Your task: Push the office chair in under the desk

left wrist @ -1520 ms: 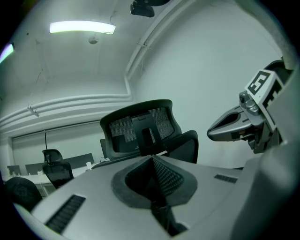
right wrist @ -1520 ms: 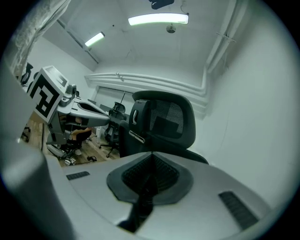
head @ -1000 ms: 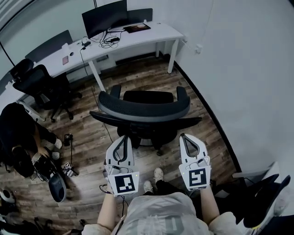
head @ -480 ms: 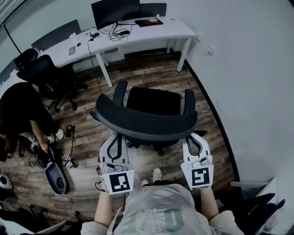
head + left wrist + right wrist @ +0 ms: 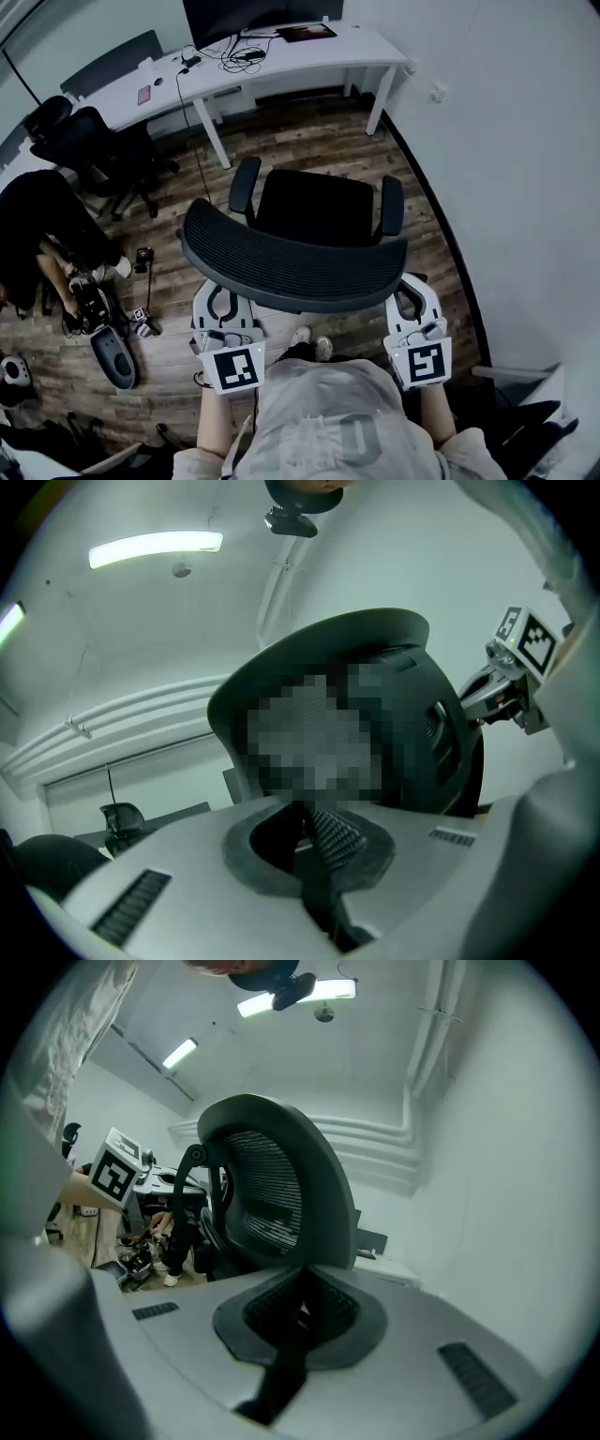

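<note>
The black office chair (image 5: pixel 314 211) stands on the wood floor, its seat facing the white desk (image 5: pixel 314 52) at the top of the head view. Its curved mesh back (image 5: pixel 291 272) is nearest me. My left gripper (image 5: pixel 218 300) is shut and sits against the back's left end; the mesh back (image 5: pixel 417 714) fills the left gripper view ahead of the closed left gripper (image 5: pixel 314 829). At the back's right end my right gripper (image 5: pixel 413 294) is shut too, with the mesh back (image 5: pixel 272 1194) close ahead of that same right gripper (image 5: pixel 300 1305). Neither holds anything. The back's rim hides both tips in the head view.
A monitor (image 5: pixel 253 14) and cables lie on the desk, whose legs (image 5: pixel 382 97) frame the gap ahead of the chair. Other black chairs (image 5: pixel 89 150) stand at the left. A person (image 5: pixel 37 234) crouches by gear on the floor. A white wall (image 5: pixel 525 169) runs along the right.
The chair has rolled closer to the desk, and both shut grippers have followed behind its back. The seat now shows fully beyond the backrest.
</note>
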Tool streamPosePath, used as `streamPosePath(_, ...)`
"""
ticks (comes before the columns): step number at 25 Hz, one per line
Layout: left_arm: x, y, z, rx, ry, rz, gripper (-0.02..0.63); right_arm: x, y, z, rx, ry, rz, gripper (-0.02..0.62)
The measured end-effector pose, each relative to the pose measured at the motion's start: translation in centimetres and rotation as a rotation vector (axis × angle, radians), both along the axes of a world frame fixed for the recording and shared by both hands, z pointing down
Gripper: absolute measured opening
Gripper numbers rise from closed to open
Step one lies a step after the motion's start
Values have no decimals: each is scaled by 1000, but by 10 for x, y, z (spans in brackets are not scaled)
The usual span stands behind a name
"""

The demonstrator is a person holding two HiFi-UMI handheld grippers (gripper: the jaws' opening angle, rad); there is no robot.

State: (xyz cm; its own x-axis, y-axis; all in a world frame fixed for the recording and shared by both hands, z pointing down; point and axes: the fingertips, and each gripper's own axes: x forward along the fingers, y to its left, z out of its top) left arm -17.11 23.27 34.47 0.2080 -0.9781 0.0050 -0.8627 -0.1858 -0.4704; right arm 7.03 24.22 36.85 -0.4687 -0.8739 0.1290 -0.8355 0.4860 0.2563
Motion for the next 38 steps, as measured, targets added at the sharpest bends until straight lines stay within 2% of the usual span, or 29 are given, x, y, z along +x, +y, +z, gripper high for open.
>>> streamPosePath(6,6,-12,3,-18,-27,42,17,3,-1,1,-33,-11,37,21)
streamPosePath(12,-3,-14,-2,-5,-23,65,17,4,0,2,-62,8,34,21)
streamPosePath(15,-6,-14,-9,-4,-22,145,27,8,-2,-3,-52,33,24,21)
streamPosePath(16,-6,-14,-9,-23,-12,188,103,7,-2,-5,-50,51,-1,23)
streamPosePath(17,-6,-13,-7,-53,-13,221,235,5,-1,-5,-56,75,-39,23)
streamPosePath(18,-7,-12,-4,-84,-38,240,249,3,-1,-5,-70,103,-81,26)
streamPosePath(19,-9,-10,-1,-115,-88,251,250,1,1,-4,-88,134,-122,55)
streamPosePath(20,-10,-8,5,-147,-148,262,261,-1,2,-2,-107,174,-161,171)
streamPosePath(21,-12,-5,11,-183,-203,274,267,-2,4,0,-130,227,-194,222)
streamPosePath(25,-15,1,36,-312,-360,338,272,-1,15,13,-227,452,-261,222)
streamPosePath(27,-16,-3,46,-354,-419,354,272,-4,20,22,-260,517,-282,222)
streamPosePath(30,-16,-9,62,-407,-500,341,270,-8,20,38,-260,568,-281,222)
streamPosePath(34,-12,-18,69,-416,-598,307,238,-5,17,43,-240,661,-261,209)
streamPosePath(38,-8,-21,73,-438,-652,318,225,1,17,55,-254,753,-247,187)
